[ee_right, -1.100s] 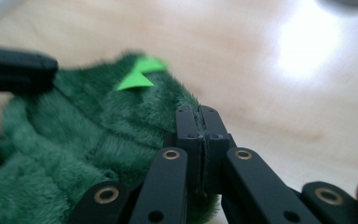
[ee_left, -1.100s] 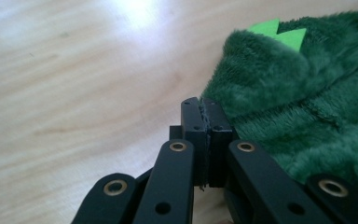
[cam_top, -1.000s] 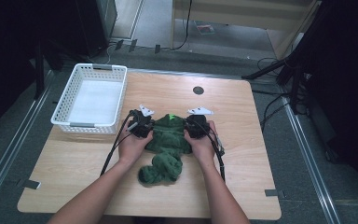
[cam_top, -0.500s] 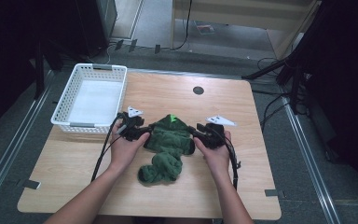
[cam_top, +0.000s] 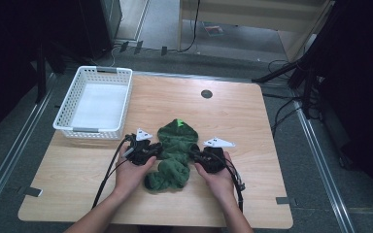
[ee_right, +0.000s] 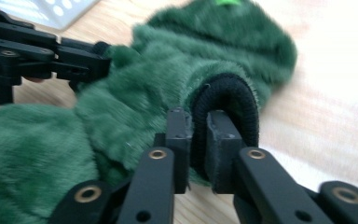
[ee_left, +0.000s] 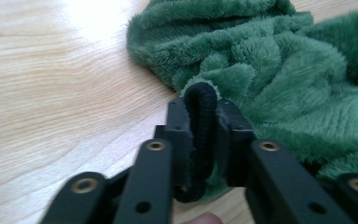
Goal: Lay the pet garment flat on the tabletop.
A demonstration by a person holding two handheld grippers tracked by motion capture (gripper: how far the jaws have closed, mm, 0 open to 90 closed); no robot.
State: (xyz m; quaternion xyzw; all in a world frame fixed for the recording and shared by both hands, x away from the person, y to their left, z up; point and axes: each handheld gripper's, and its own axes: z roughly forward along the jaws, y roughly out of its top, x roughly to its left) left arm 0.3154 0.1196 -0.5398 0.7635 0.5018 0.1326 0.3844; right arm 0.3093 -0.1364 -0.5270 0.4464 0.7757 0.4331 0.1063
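Observation:
A green fluffy hooded garment [cam_top: 177, 145] lies crumpled at the middle of the wooden table [cam_top: 272, 160]. My left gripper [cam_top: 156, 149] reaches in from its left side. In the left gripper view its jaws [ee_left: 201, 116] have just been closing and now pinch a black ribbed cuff [ee_left: 200, 95] of a sleeve. My right gripper [cam_top: 194, 154] comes in from the garment's right. Its jaws [ee_right: 198, 126] have likewise just been closing and clamp the other black cuff [ee_right: 230, 93]. The left gripper [ee_right: 88, 60] also shows across the fabric in the right gripper view.
A white plastic basket [cam_top: 73, 104] stands at the table's far left corner. A small black round hole [cam_top: 206, 93] sits near the far edge. Cables trail from both grippers along the forearms toward the near edge.
Both grippers have come from beside the hood toward the person, spread apart, opened on the way, and now close on the sleeve cuffs.

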